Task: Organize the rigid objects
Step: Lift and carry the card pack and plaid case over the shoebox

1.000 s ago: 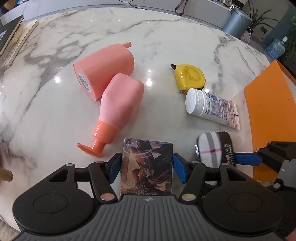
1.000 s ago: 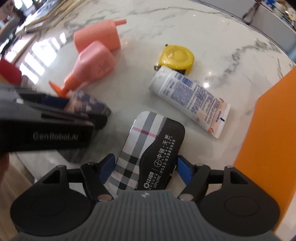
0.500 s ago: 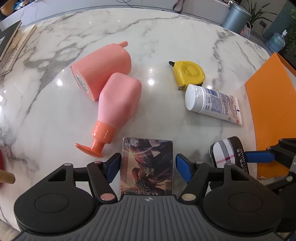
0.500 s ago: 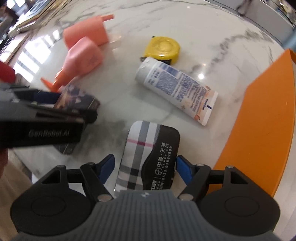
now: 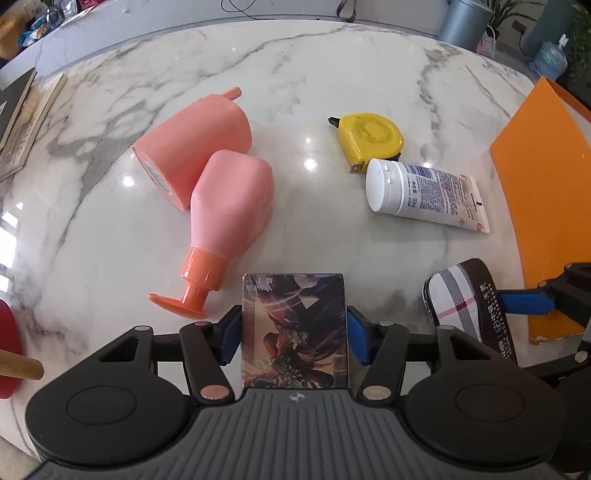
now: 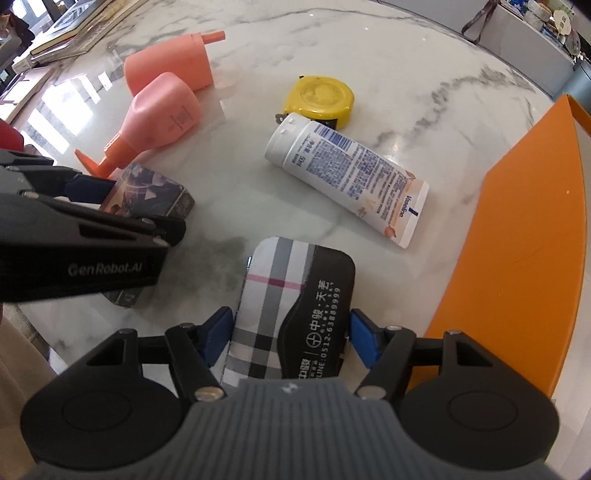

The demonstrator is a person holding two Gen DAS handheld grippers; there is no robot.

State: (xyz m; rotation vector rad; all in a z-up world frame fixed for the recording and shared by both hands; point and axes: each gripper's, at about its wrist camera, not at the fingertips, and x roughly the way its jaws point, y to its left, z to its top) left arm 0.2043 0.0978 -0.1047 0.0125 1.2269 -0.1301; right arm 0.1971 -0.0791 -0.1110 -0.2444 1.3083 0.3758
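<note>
My left gripper (image 5: 293, 334) is shut on a picture-printed card box (image 5: 293, 325), its blue pads against both sides; the box also shows in the right wrist view (image 6: 147, 192). My right gripper (image 6: 291, 334) is shut on a plaid glasses case (image 6: 295, 295) with a black flap; the case also shows in the left wrist view (image 5: 467, 299). On the marble table (image 5: 314, 74) lie two pink bottles (image 5: 232, 199), a yellow tape measure (image 5: 369, 138) and a white lotion tube (image 5: 424, 194).
An orange tray (image 6: 517, 251) lies at the right, close beside the glasses case. Books (image 5: 22, 110) lie at the far left. A red paddle with a wooden handle (image 5: 7, 354) sits at the left table edge. A grey bin (image 5: 465, 18) stands beyond the table.
Both grippers have drawn back toward the table's front edge, each with its object held. The glasses case has moved right, nearer the orange tray. The pink bottles, tape measure and tube have not moved.
</note>
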